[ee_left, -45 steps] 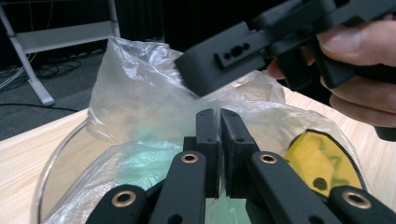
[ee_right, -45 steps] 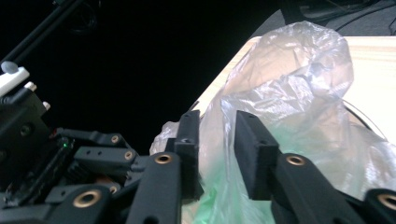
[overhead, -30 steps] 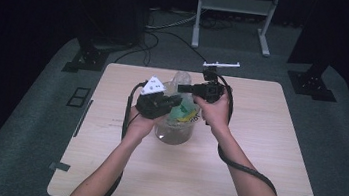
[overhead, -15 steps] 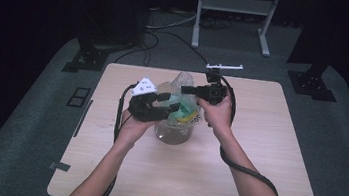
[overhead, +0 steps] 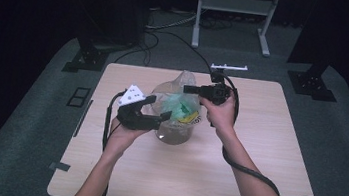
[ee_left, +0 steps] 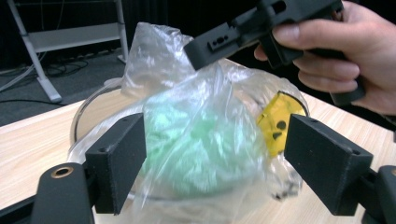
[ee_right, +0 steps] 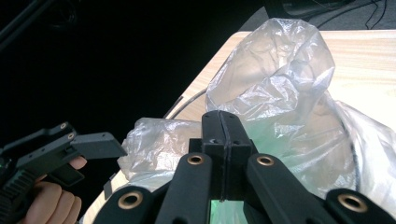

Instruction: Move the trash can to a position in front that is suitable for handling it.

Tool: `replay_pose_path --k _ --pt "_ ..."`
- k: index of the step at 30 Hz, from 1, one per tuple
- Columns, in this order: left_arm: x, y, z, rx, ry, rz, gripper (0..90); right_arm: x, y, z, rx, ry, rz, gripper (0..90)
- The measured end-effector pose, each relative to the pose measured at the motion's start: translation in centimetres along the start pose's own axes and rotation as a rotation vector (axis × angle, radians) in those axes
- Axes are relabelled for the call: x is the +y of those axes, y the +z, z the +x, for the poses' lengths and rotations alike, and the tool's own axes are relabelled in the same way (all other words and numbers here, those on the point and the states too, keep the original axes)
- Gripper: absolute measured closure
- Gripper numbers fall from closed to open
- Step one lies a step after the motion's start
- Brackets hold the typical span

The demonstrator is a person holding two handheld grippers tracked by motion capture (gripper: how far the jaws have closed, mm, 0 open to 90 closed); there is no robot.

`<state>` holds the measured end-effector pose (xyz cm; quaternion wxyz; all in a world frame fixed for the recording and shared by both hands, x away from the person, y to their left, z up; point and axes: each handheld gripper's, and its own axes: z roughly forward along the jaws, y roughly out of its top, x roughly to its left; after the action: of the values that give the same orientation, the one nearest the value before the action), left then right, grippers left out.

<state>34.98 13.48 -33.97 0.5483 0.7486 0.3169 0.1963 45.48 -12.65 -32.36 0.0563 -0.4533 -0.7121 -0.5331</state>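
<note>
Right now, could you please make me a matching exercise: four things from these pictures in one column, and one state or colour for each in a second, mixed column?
Things:
1. left tongs
2. right tongs
3. plastic bag
4. label inside the bag

States or colours:
A. yellow
B. shut on the plastic
C. clear and crumpled
D. open on both sides of the bag

Pairs: 1-D, 2-B, 3-C, 4-A

Bright table, black surroundings.
Overhead light falls evenly on the table (overhead: 253, 178) at frame centre; the edges sink to black. Soft glare whitens the bag (ee_left: 196, 140) folds; the near jaws blur at the bottom of both gripper views.
</note>
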Motion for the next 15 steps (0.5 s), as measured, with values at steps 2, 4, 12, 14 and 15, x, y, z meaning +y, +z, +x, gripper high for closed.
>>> replay_pose_path --k 2,4,12,14,15 --pt "-0.2 -0.4 -0.1 0.005 0.003 -0.007 18.0 0.1 -0.2 0.0 0.003 0.006 -0.008 90.0" --pt "-0.5 -0.7 -0.1 -0.002 0.001 -0.009 17.5 0.2 -0.4 -0.1 0.008 0.007 -0.014 90.0" --pt "-1.6 -1.4 -0.6 0.004 -0.009 -0.018 11.3 0.5 -0.9 -0.2 0.027 0.020 -0.043 90.0" --pt "-1.8 -1.4 -0.8 -0.003 -0.008 -0.019 10.7 0.6 -1.0 -0.2 0.033 0.022 -0.052 90.0" --pt "-1.9 -1.5 -0.9 -0.005 -0.007 -0.020 10.2 0.7 -1.1 -0.2 0.035 0.025 -0.055 90.0"
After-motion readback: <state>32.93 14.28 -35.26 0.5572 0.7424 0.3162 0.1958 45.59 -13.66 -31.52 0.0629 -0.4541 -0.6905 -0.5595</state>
